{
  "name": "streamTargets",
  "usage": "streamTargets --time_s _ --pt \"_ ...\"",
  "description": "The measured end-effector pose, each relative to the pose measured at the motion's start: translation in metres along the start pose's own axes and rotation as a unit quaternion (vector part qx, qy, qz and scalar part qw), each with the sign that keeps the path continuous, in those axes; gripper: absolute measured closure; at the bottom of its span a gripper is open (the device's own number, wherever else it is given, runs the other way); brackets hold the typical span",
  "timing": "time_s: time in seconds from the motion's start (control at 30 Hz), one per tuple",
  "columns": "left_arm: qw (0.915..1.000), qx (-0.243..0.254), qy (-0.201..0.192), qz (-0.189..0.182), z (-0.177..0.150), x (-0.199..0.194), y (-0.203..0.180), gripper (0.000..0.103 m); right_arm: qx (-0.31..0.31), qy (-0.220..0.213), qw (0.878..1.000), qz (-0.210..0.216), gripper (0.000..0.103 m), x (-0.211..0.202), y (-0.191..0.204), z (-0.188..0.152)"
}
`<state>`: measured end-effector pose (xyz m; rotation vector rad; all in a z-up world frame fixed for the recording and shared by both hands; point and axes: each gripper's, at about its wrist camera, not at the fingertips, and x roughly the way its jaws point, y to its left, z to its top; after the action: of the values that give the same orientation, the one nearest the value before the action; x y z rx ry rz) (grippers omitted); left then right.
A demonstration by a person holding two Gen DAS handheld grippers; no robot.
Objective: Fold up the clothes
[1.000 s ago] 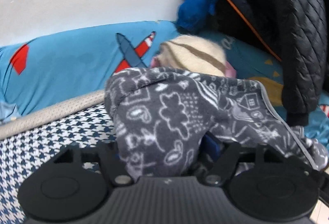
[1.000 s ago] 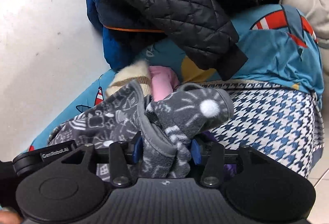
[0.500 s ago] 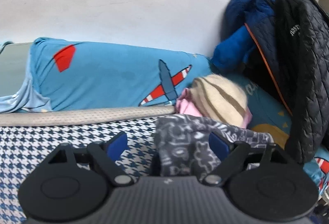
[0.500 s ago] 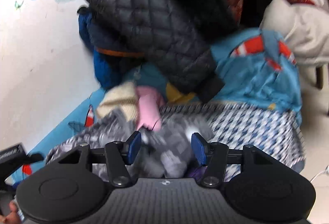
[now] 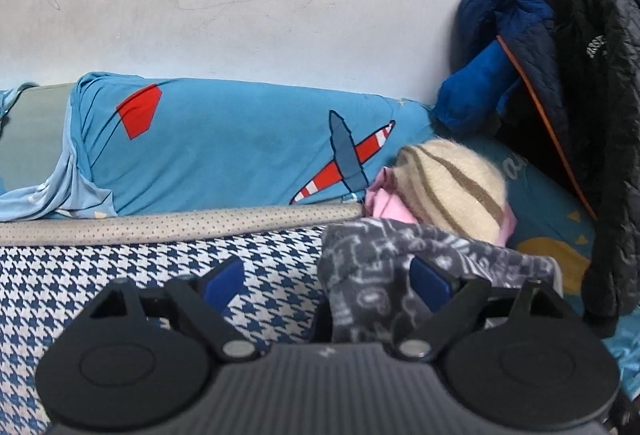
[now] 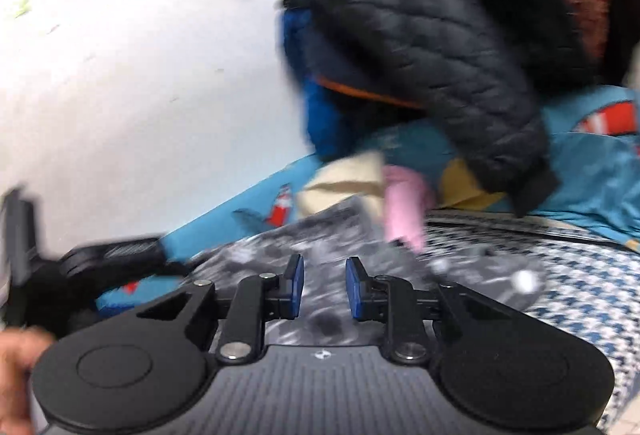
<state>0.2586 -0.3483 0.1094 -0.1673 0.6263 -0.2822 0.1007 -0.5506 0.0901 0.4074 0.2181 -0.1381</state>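
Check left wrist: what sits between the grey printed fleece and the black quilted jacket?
A cream striped knit over pink cloth, beyond the grey printed fleece, left of the black quilted jacket.

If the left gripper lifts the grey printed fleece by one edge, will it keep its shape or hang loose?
The grey fleece will probably hang loose: it already lies in soft bunches on the checked cover. It looks light, thin and fluffy. Slipping seems unlikely, since the nap should catch on the pads of the open left gripper.

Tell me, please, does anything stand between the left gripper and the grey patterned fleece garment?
Nothing visible does: the left gripper is open, and the grey patterned fleece garment already lies between its fingers, draped over the right-hand pad.
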Motion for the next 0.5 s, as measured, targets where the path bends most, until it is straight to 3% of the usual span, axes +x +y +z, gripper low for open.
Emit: streamTargets --time_s 0.1,0.23,0.5 --pt "0.9999 -0.003 0.004 0.010 0.002 0.013 0.001 0.012 -0.025 0.045 0.998 0.034 0.080 0.013 0.013 -0.011" --pt "0.9996 -0.008 0.011 0.023 0.003 0.034 0.002 0.011 -0.060 0.110 0.992 0.016 0.080 0.034 0.023 -0.027" --pt "0.9982 -0.019 0.028 0.050 -0.010 0.079 0.005 0.005 -0.074 0.136 0.988 0.001 0.082 0.047 0.022 -0.031"
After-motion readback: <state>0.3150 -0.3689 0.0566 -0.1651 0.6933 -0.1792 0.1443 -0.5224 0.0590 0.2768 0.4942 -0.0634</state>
